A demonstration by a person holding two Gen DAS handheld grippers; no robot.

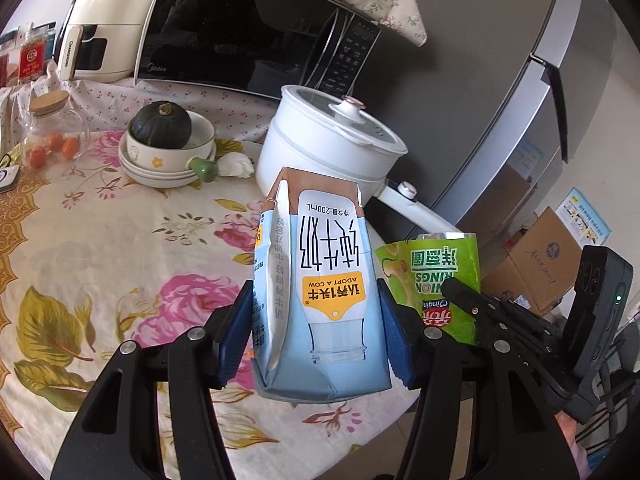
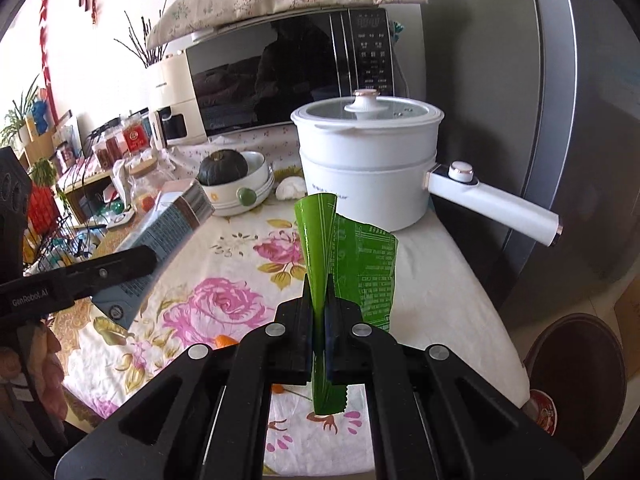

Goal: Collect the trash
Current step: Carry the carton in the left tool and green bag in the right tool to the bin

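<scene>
Left gripper [image 1: 316, 336] clamps milk carton [image 1: 320, 280] (base hidden); right gripper [image 2: 319, 320] pinches green wrapper [image 2: 352, 264].

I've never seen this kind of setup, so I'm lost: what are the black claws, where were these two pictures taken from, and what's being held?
No robot here: a person holds a two-finger gripper in each hand, and each carries a fisheye camera looking along its fingers. In the left camera's picture, the left gripper clamps a blue milk carton. In the right camera's picture, the right gripper pinches a green snack bag. Below lies a floral tablecloth with a white electric pot, a dark squash in stacked bowls, and a microwave behind.
</scene>
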